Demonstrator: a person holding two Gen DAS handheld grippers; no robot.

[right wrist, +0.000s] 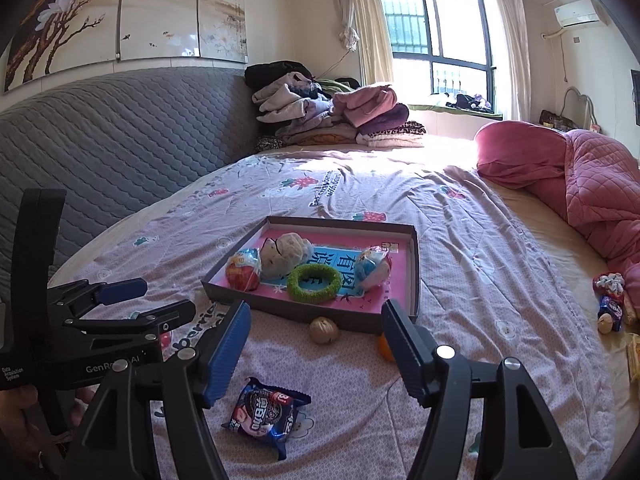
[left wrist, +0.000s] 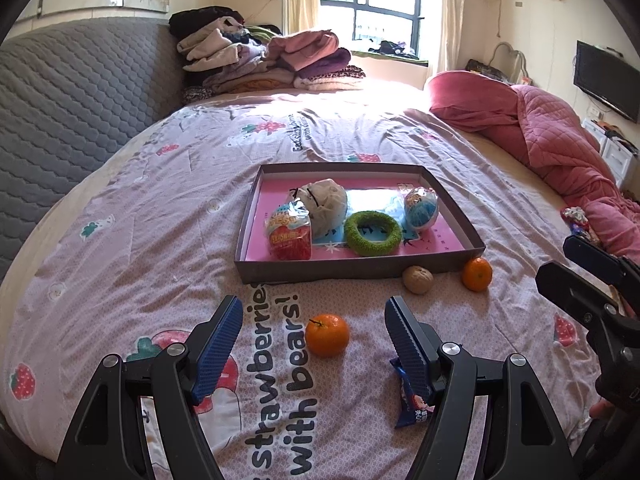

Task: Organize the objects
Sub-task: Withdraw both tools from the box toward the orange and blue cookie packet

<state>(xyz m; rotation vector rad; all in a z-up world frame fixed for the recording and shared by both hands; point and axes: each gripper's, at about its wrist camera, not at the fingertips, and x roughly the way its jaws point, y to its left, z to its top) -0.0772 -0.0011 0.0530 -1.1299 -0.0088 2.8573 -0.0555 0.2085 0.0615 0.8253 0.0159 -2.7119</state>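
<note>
On the bed (left wrist: 120, 240) a shallow box (left wrist: 360, 268) holds a green ring (left wrist: 373, 234), a pale bundle (left wrist: 324, 200) and two wrapped eggs, one red (left wrist: 289, 236), one blue (left wrist: 421, 209). In front of the box lie a walnut (left wrist: 417, 279) and two oranges, one (left wrist: 477, 274) just beside the walnut, the nearer one (left wrist: 327, 334) between the spread jaws of the left claw (left wrist: 314, 320). The right claw (right wrist: 316, 328) also stands wide apart, empty, over a blue biscuit packet (right wrist: 268, 414)
</note>
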